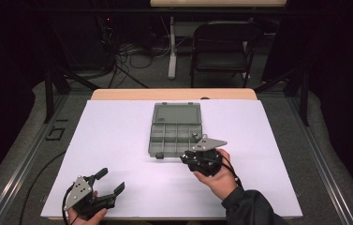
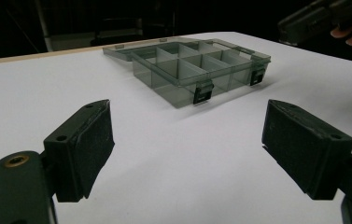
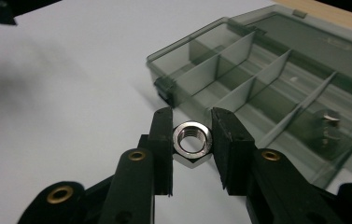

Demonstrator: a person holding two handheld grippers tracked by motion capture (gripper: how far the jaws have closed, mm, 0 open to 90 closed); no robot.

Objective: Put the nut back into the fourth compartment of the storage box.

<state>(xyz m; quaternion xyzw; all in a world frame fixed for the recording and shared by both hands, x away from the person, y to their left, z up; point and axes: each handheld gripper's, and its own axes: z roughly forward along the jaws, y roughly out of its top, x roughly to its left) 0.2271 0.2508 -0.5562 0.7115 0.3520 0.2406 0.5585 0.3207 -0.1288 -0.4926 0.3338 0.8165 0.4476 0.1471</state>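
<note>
A smoky transparent compartment box (image 1: 174, 136) lies open on the white board, its lid folded back; the box (image 2: 197, 67) also faces my left gripper, and the box (image 3: 276, 88) lies just beyond my right gripper. My right gripper (image 3: 191, 140) is shut on a shiny steel hex nut (image 3: 192, 141), held above the board beside the box's front corner. In the high view the right gripper (image 1: 202, 157) hovers at the box's near right corner. A small metal part (image 3: 330, 123) lies in one compartment. My left gripper (image 2: 187, 144) stands open with nothing between its pads, and the left gripper (image 1: 106, 185) sits near the front left edge.
The white board (image 1: 118, 140) covers a wooden table. Behind the table stand a folding chair (image 1: 221, 47), cables and a table leg on a grey floor. Metal rails run along both sides.
</note>
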